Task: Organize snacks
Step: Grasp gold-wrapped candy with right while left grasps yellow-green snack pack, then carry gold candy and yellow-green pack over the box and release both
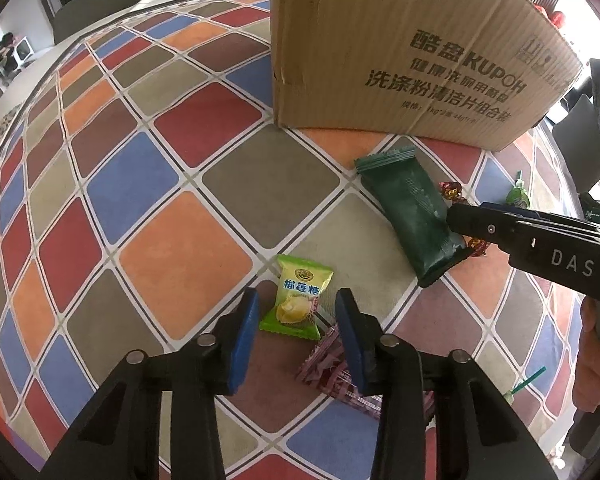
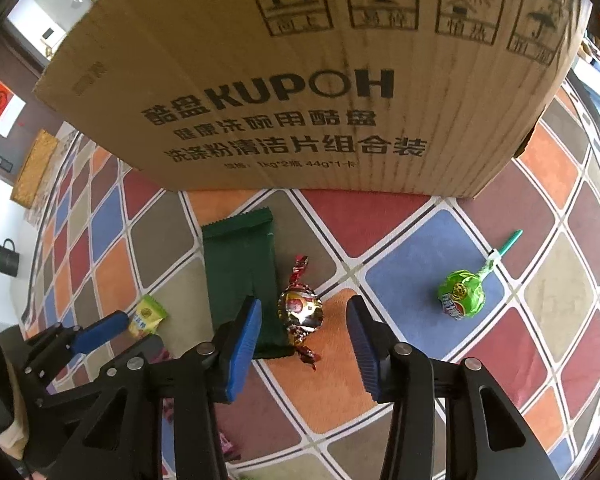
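My left gripper (image 1: 296,306) is open, its blue pads either side of a light green durian candy packet (image 1: 298,300) lying on the checked tablecloth. A pink-striped wrapper (image 1: 332,372) lies just under the right pad. My right gripper (image 2: 304,316) is open around a shiny red-gold twisted candy (image 2: 302,310), which lies against a dark green snack bar (image 2: 244,276). A green lollipop (image 2: 462,292) lies to the right. The brown KUPOH cardboard box (image 2: 300,80) stands behind the snacks.
The colourful checked tablecloth (image 1: 172,256) covers the table, with open cloth to the left of the box (image 1: 400,48). The right gripper (image 1: 540,240) reaches in over the dark green bar (image 1: 412,212) in the left wrist view.
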Motion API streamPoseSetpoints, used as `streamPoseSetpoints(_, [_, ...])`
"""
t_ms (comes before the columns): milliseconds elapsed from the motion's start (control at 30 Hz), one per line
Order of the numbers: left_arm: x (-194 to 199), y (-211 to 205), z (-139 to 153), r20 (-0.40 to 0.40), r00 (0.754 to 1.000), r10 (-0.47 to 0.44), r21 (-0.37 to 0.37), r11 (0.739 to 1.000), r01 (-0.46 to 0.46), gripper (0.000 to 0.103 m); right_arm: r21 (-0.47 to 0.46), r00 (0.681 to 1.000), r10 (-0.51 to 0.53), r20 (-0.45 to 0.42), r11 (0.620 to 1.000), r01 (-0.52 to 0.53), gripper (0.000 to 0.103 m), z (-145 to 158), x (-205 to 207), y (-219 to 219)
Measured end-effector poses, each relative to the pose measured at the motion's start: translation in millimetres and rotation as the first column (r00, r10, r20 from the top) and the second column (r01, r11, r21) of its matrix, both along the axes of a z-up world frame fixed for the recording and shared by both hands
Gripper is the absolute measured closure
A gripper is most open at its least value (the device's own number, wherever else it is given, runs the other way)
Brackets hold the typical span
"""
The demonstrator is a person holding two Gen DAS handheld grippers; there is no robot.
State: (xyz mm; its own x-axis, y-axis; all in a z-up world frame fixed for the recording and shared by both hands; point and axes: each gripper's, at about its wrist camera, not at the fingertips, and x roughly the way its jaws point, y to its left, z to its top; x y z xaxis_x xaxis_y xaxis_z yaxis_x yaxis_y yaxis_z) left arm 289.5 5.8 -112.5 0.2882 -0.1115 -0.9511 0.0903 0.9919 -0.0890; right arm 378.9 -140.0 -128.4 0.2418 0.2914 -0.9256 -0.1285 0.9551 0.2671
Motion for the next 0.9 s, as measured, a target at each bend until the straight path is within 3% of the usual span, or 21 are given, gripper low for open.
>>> streamPoseSetpoints(167, [0, 0, -3, 0.006, 1.000, 0.012, -0.002, 1.000, -0.012, 0.076, 0.006, 1.000, 0.002, -0.003, 1.000, -0.002, 0.066, -3, 1, -1])
streamPoseSetpoints(300, [-2, -2, -4, 0.011, 1.000, 0.002, -0.014, 1.000, -0.001, 0.078, 0.017, 1.000, 0.000, -0.005, 1.000, 0.000, 0.078, -3, 0, -1])
streamPoseSetpoints(633, [-1, -8, 18, 0.073, 0.997, -0.005, -0.052, 0.999, 0.009, 0.080, 0.019, 1.000, -0.013, 0.028, 1.000, 0.012, 0.078, 8, -7, -4])
streamPoseSetpoints(667, [0, -9, 21, 0.081, 0.997, -0.007, -0.052, 0.999, 0.011, 0.082, 0.022, 0.999, -0.013, 0.034, 1.000, 0.013, 0.078, 11, -9, -4])
streamPoseSetpoints(700, [0, -10, 24, 0.087, 0.996, -0.009, -0.052, 0.999, 0.013, 0.096, 0.023, 0.999, -0.013, 0.040, 1.000, 0.012, 0.078, 13, -10, -4])
streamPoseSetpoints(900, [-3, -12, 39, 0.122, 0.992, -0.016, -0.072, 0.997, 0.025, 0.097, 0.026, 0.997, -0.009, 0.082, 1.000, 0.007, 0.078, 29, -19, -9])
